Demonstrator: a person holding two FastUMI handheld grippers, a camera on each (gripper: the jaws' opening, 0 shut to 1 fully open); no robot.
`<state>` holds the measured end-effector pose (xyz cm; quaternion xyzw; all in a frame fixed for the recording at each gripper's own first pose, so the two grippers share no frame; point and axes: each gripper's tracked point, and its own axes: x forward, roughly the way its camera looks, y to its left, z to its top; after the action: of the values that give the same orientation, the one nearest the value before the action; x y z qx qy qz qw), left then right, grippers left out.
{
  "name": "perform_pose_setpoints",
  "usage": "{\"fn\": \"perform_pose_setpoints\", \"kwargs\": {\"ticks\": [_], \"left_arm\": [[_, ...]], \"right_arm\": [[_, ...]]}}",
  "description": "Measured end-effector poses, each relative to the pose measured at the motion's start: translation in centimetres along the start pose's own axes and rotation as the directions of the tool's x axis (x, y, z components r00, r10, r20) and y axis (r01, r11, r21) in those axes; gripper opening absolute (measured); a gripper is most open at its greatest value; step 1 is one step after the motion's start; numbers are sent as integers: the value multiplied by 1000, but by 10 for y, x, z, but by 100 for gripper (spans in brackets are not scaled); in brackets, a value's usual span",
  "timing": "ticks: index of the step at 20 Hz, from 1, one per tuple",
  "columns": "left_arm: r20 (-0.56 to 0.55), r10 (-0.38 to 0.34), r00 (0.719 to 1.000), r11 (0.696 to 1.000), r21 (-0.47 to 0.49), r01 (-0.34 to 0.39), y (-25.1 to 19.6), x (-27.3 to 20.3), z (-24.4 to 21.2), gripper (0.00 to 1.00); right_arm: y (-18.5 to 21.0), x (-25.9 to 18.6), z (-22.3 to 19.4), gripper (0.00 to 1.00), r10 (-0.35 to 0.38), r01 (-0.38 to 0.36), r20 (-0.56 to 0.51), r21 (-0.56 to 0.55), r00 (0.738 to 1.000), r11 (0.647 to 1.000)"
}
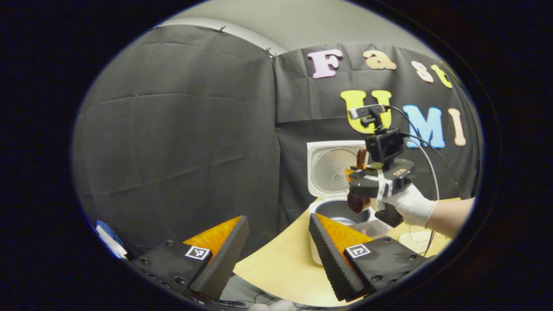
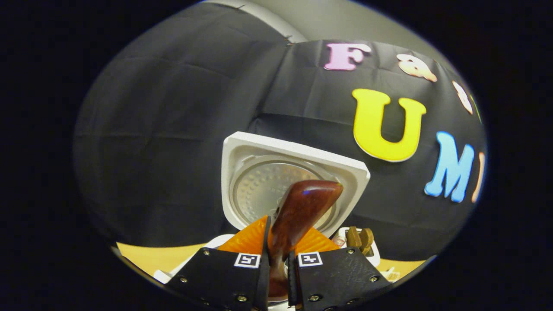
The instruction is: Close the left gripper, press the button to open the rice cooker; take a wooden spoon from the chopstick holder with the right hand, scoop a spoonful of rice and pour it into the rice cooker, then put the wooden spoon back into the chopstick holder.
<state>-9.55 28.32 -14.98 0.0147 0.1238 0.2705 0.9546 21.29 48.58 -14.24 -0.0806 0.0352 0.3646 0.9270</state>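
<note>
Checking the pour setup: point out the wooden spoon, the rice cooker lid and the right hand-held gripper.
wooden spoon (image 2: 302, 207): right gripper view, on its handle.
rice cooker lid (image 1: 330, 170): left gripper view, on its inner plate.
right hand-held gripper (image 2: 278, 255): right gripper view, between its fingertips.

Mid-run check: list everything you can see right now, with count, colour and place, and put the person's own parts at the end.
rice cooker: one, white, on the table, lid open upright.
inner pot: one, grey, inside the cooker.
wooden spoon: one, reddish brown, in the right claw, over the cooker.
chopstick holder: one, white, right of the cooker, wooden utensils in it.
table: one, light wood.
left claw: one, open, holds nothing.
right claw: one, shut on the spoon.
hand: one, white glove, holding the right claw.
</note>
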Motion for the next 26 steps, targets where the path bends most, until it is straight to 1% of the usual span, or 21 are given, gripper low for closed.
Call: {"fn": "perform_pose_setpoints", "kwargs": {"ticks": [2,3,4,5,7,9,11,12,13,15,19,21,23,24,25,26], "left_arm": [[9,-7,1000,1000,0,7,-3,0,6,98],[13,-13,1000,1000,0,13,-4,1,10,96],[18,-19,1000,1000,4,19,-8,1,12,96],[21,-28,999,1000,9,28,-13,0,16,96],[28,-51,998,999,19,51,-23,-2,20,100],[38,-80,996,996,36,79,-36,-5,25,96],[52,-113,992,993,47,110,-51,-6,33,98],[57,-134,989,990,47,132,-59,-6,35,97],[58,-152,987,988,41,150,-69,-8,37,96],[63,-194,979,981,29,193,-91,-9,42,97],[58,-281,958,960,26,280,-139,-13,42,100],[41,-312,949,950,31,311,-163,-13,38,100],[39,-339,940,941,39,337,-184,-19,40,96],[39,-351,936,936,47,349,-194,-21,41,99],[37,-359,933,933,55,357,-204,-25,41,96],[36,-368,929,929,59,366,-213,-29,41,98]], "right_arm": [[-10,-7,13,17,-1,-1,13,145,1000,989],[-18,-12,22,17,-8,4,19,212,1000,977],[-29,-18,27,17,-28,23,15,249,999,968],[-40,-26,36,18,-43,31,36,274,998,961],[-68,-45,50,18,-84,58,59,342,995,938],[-102,-66,58,18,-135,92,74,416,988,905],[-140,-89,60,18,-206,144,78,481,975,865],[-162,-105,57,17,-248,178,77,499,966,848],[-185,-123,56,17,-292,214,77,508,953,834],[-236,-158,41,18,-380,296,62,518,923,803],[-323,-233,-3,18,-525,439,6,540,851,718],[-361,-270,-24,18,-581,498,-29,550,813,670],[-397,-303,-48,18,-630,554,-63,550,774,625],[-415,-321,-59,18,-651,577,-79,551,755,603],[-429,-337,-70,18,-669,596,-90,553,737,582],[-441,-351,-81,18,-684,615,-107,552,722,563]]}}
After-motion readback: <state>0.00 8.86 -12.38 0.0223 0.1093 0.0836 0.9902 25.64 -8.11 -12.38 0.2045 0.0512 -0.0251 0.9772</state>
